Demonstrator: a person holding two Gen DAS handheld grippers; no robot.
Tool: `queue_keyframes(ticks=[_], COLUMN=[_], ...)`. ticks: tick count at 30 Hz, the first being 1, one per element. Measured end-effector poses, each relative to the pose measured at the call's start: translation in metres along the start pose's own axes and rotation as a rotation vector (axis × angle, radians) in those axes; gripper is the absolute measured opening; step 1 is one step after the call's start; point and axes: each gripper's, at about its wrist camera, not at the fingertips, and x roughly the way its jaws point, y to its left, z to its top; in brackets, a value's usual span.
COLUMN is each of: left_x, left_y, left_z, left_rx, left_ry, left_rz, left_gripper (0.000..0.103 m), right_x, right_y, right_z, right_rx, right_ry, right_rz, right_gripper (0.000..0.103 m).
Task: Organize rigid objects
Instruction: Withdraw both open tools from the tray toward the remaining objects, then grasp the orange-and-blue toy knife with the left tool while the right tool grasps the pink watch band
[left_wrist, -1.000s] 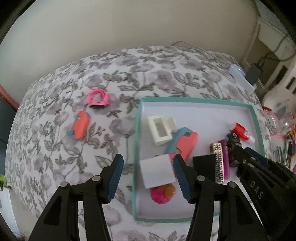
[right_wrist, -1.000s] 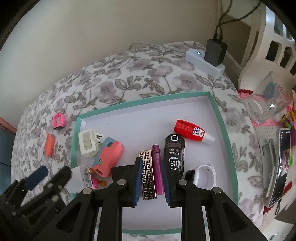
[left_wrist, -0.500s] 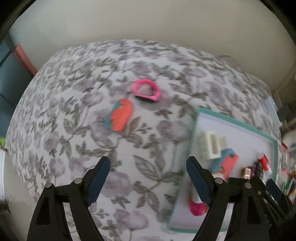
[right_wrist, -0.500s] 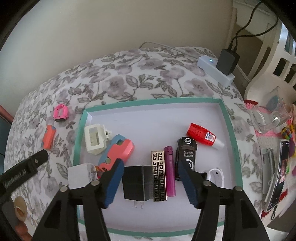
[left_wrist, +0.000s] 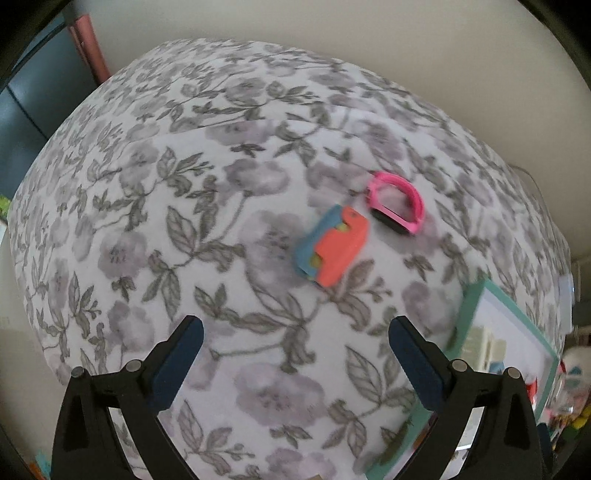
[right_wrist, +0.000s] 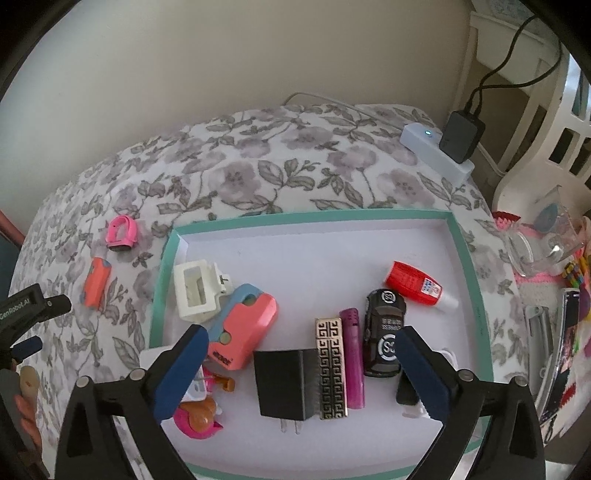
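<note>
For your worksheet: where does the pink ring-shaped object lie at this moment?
In the right wrist view the pink ring-shaped object lies on the floral cloth, left of the tray, just above the orange block.

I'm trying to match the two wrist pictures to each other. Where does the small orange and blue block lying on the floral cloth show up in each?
Left wrist view: the orange and blue block lies right of centre, ahead of the tool.
Right wrist view: the same block sits at the far left, outside the tray.
Shared landmark: the pink ring-shaped piece just beyond it.
</note>
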Motion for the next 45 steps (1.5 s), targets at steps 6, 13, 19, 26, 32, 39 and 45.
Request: queue_keyframes(ticks=[6, 13, 19, 26, 32, 39, 45], left_x=[0.013, 0.029, 0.047, 0.057, 0.062, 0.066, 0.068], left_y=[0.018, 0.016, -0.003, -0.018, -0.028, -0.034, -0.035], left_z=[0.02, 0.038, 0.04, 0.039, 0.038, 0.033, 0.035], left_rx=[-0.028, 0.013, 0.098, 0.163, 0.2, 0.228, 0.227], left_ry=[-0.013, -0.019, 0.004, 0.008, 0.012, 0.041, 0.063], left_rz=[0.019, -0.011, -0.009, 0.013, 0.032, 0.031, 0.007], left_gripper=[0.101, 0.1, 0.1, 0.099, 0.078, 0.064, 0.055], right_x=[0.002, 0.001, 0.015, 0.027, 0.028, 0.037, 0.042], right_y=[0.013, 0.052, 0.079, 0.088, 0.092, 0.099, 0.108], right_z=[0.008, 0.024, 0.032, 0.035, 0.039, 0.038, 0.04], right_rx=[-0.013, -0.108, -0.156, -0.175, -0.174, -0.189, -0.2], right_ry=[-0.014, -0.047, -0.033, -0.016, -0.025, -0.01, 0.003], right_rz=[0.007, 0.024, 0.035, 0.032, 0.04, 0.03, 0.046], right_gripper=[0.103, 0.103, 0.103, 0.103, 0.103, 0.103, 0.103])
